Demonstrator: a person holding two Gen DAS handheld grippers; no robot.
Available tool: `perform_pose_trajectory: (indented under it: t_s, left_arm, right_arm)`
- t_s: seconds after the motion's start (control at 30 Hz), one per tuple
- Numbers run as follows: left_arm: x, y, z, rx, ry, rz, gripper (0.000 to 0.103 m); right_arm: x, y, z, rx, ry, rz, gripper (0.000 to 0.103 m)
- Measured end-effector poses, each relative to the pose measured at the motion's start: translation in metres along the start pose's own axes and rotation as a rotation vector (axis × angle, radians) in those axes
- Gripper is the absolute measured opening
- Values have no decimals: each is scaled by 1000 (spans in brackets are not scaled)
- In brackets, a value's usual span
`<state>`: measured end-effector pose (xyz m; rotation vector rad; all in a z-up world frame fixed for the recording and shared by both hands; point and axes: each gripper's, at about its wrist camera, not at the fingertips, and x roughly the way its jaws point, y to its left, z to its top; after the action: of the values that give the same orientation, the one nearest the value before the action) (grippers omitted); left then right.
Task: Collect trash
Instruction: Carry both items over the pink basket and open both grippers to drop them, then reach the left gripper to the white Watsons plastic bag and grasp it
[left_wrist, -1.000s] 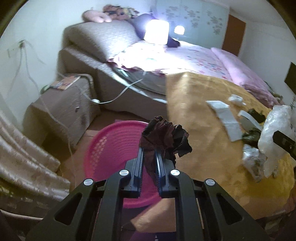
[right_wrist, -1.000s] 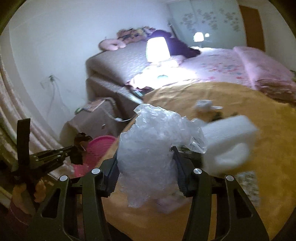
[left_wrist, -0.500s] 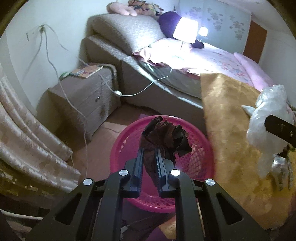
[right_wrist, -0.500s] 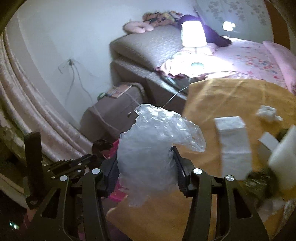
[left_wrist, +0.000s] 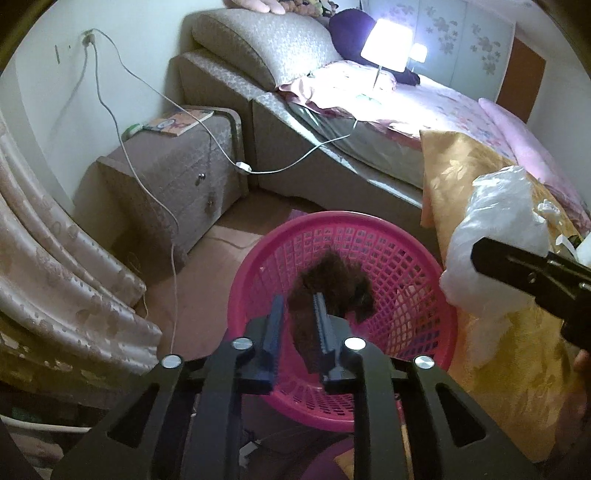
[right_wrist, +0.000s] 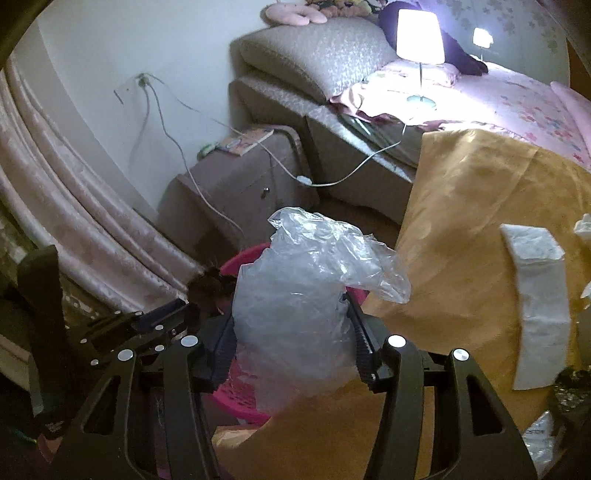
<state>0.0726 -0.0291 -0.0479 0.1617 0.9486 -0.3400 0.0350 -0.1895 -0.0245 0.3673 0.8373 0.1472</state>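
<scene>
My left gripper (left_wrist: 298, 306) is over the pink plastic basket (left_wrist: 406, 266) on the floor. Its jaws stand parted, and a dark brown crumpled wad (left_wrist: 332, 284) sits between them against the right finger, blurred. My right gripper (right_wrist: 291, 317) is shut on a crumpled clear plastic bag (right_wrist: 295, 295) and holds it at the edge of the yellow-clothed table (right_wrist: 461, 221), above the basket's rim (right_wrist: 243, 258). The bag also shows in the left wrist view (left_wrist: 495, 236). A white paper strip (right_wrist: 535, 295) lies on the cloth.
A grey nightstand (left_wrist: 166, 177) with a book stands left of the bed (left_wrist: 443, 110), which bears a lit lamp (left_wrist: 386, 44). White cables (left_wrist: 173, 229) trail across the floor. Curtains (left_wrist: 55, 258) hang at the left. More scraps lie at the table's right edge (right_wrist: 546, 435).
Both grippers moved left toward the basket. My left gripper's jaws have opened wider over it, and the dark wad has dropped lower between them. The right still holds the bag.
</scene>
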Motion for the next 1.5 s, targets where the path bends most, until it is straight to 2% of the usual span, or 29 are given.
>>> perform_pose_trajectory:
  t_s: [0.07,0.17,0.47,0.93,1.3,1.5]
  left_arm:
    - [0,1,0,-6,-2,4,35]
    - [0,2,-1,-17,-3,3,42]
    - [-5,2,0,-7,-22,6,56]
    - [-21,-36,-6,93,-77,-19,66]
    - [-30,-86,-23,218,-91,-96,71]
    - [-34,-117,-37,300,-97,-141,74]
  right_arm:
    - [2,0,1,12,-6,3,67]
    - [-1,-3,2,23,-18,1,72]
    - [-14,-12,-3,54,-48,-5,72]
    - [-74,-42,-42,124,-152,-100,72]
    - [-141,-90,-87,184,-246,-280,72]
    - [-153,-113,-106,231,-250,-340,72]
